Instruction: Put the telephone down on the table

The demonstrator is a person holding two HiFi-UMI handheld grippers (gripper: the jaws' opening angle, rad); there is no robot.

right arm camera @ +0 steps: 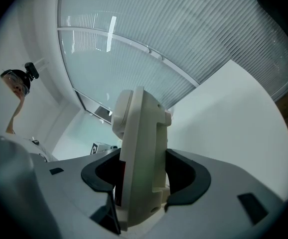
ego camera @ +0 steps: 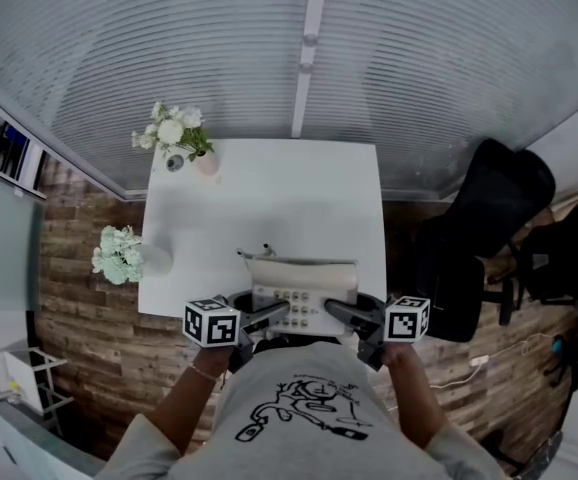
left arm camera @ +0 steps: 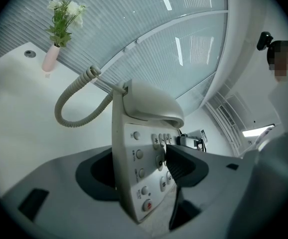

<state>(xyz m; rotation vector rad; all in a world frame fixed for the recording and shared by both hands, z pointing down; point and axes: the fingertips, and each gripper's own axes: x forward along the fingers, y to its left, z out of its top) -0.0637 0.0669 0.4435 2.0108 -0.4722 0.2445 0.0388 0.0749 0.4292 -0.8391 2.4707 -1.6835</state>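
A cream desk telephone (ego camera: 302, 286) with its handset on the cradle and a coiled cord (left arm camera: 76, 103) is held between both grippers at the near edge of the white table (ego camera: 269, 198). My left gripper (ego camera: 267, 314) is shut on the telephone's left end; in the left gripper view its pads clamp the keypad face and the underside of the telephone (left arm camera: 144, 153). My right gripper (ego camera: 341, 312) is shut on the right end, with the telephone (right arm camera: 141, 148) edge-on between its pads. Whether the base touches the table I cannot tell.
A pink vase of white flowers (ego camera: 176, 138) stands at the table's far left corner, and a second bunch (ego camera: 119, 253) sits at its left edge. A black office chair (ego camera: 489, 218) is to the right, on the wooden floor. A ribbed glass wall lies beyond the table.
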